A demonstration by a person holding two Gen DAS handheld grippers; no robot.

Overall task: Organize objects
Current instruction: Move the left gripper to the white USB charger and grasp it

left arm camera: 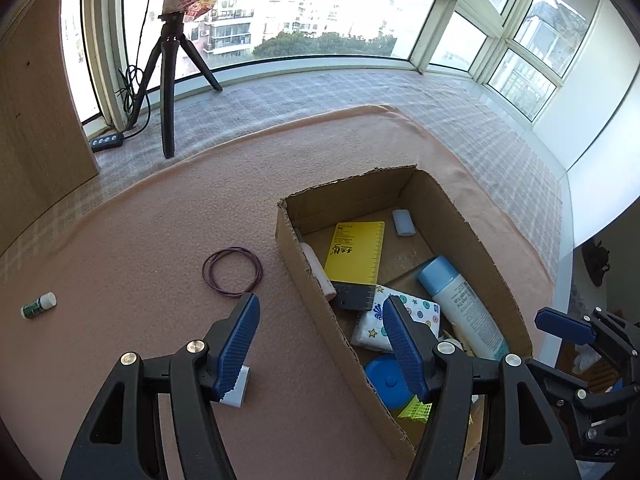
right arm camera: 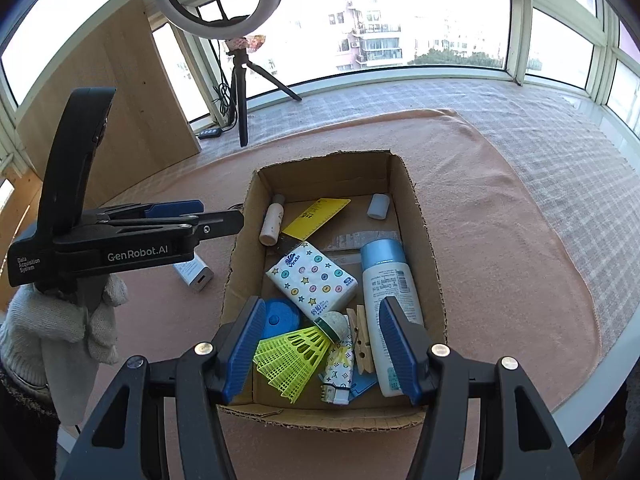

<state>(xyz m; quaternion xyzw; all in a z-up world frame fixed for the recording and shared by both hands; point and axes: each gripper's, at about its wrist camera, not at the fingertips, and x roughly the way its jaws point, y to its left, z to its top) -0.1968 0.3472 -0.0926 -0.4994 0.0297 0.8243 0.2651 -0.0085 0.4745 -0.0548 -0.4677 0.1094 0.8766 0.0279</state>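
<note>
1. Small green bottle (left arm camera: 39, 305), purple cord loop (left arm camera: 232, 271) and white block (left arm camera: 237, 389) lie on the peach mat, apparently awaiting sorting.
2. Left gripper (left arm camera: 320, 344): jaws wide, empty, straddling the box wall.
3. Cardboard box (right arm camera: 430, 248) collects sorted items.
4. Right gripper (right arm camera: 320, 348): jaws parted, empty, above the shuttlecock (right arm camera: 296, 354).

Peach cloth (left arm camera: 160, 220), cardboard box (left arm camera: 332, 320), purple loop (left arm camera: 233, 268), small bottle (left arm camera: 39, 305)

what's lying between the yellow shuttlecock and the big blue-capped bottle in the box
In the right wrist view, a wooden clothespin lies between the yellow shuttlecock and the blue-capped bottle, beside a small patterned packet.
</note>
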